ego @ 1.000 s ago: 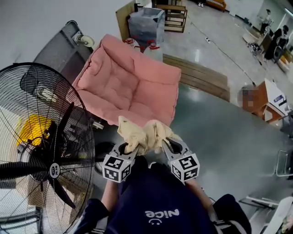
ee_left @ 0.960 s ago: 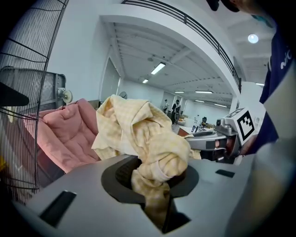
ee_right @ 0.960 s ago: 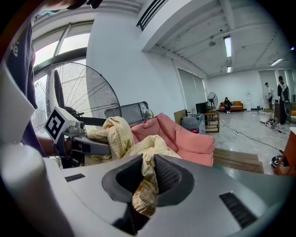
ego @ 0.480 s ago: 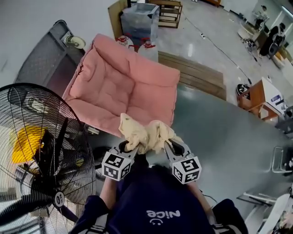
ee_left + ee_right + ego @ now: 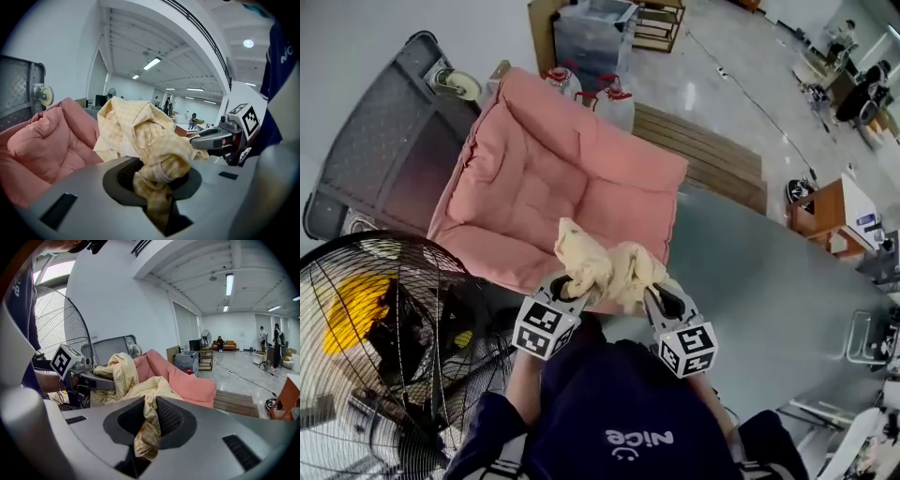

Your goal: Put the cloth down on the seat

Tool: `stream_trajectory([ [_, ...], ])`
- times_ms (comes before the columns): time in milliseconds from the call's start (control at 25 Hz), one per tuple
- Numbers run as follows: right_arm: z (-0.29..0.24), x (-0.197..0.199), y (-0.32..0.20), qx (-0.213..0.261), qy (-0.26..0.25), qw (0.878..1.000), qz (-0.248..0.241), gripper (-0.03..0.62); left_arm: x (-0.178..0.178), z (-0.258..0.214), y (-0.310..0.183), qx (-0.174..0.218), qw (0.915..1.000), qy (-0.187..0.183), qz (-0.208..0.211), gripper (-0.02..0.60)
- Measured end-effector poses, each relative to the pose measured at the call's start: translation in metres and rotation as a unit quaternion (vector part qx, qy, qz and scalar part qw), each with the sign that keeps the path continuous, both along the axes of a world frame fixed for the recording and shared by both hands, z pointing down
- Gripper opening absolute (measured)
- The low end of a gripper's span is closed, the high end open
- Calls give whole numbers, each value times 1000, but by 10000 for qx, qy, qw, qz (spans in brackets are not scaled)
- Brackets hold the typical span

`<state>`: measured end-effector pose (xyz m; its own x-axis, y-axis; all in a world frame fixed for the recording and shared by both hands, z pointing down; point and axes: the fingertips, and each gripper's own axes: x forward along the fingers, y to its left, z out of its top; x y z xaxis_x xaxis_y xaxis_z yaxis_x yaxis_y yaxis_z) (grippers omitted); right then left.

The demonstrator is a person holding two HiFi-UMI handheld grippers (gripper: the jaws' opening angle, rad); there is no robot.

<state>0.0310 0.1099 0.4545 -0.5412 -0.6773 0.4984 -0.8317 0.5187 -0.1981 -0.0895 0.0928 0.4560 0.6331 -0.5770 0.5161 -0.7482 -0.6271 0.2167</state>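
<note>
A pale yellow checked cloth (image 5: 605, 269) hangs bunched between my two grippers, just above the near edge of the pink cushioned seat (image 5: 546, 178). My left gripper (image 5: 565, 286) is shut on the cloth's left end (image 5: 157, 176). My right gripper (image 5: 654, 292) is shut on its right end (image 5: 147, 427). In the left gripper view the pink seat (image 5: 44, 145) lies to the left beyond the cloth. In the right gripper view the pink seat (image 5: 180, 378) lies straight ahead behind the cloth.
A big black standing fan (image 5: 389, 356) is close at the lower left. A grey metal cart (image 5: 389, 155) stands behind the seat on the left. Wooden planks (image 5: 712, 155) lie to the seat's right, and red-capped jugs (image 5: 609, 101) stand behind it.
Both grippers have carried the cloth forward, from in front of the seat to over its near edge. The fan has slid back toward the lower left of the view.
</note>
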Motion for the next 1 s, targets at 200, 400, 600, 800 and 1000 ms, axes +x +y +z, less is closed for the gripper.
stream_trajectory([
  [200,-2,-24,-45,46,57,10000,-6,78,-17,2,-44,70,9999,-97,123,110],
  [400,3,-38,-77,86,64,9999,60,78,-37,12,-77,-70,9999,136,-35,110],
  [600,14,-41,-91,-81,60,9999,140,78,-39,19,-89,-246,9996,153,-16,110],
  [800,17,-35,-101,-129,74,9998,93,78,-37,23,-97,-320,9993,145,-105,110],
  [1000,10,-25,-112,-52,74,10000,-21,78,-31,17,-104,-336,9987,237,-318,110],
])
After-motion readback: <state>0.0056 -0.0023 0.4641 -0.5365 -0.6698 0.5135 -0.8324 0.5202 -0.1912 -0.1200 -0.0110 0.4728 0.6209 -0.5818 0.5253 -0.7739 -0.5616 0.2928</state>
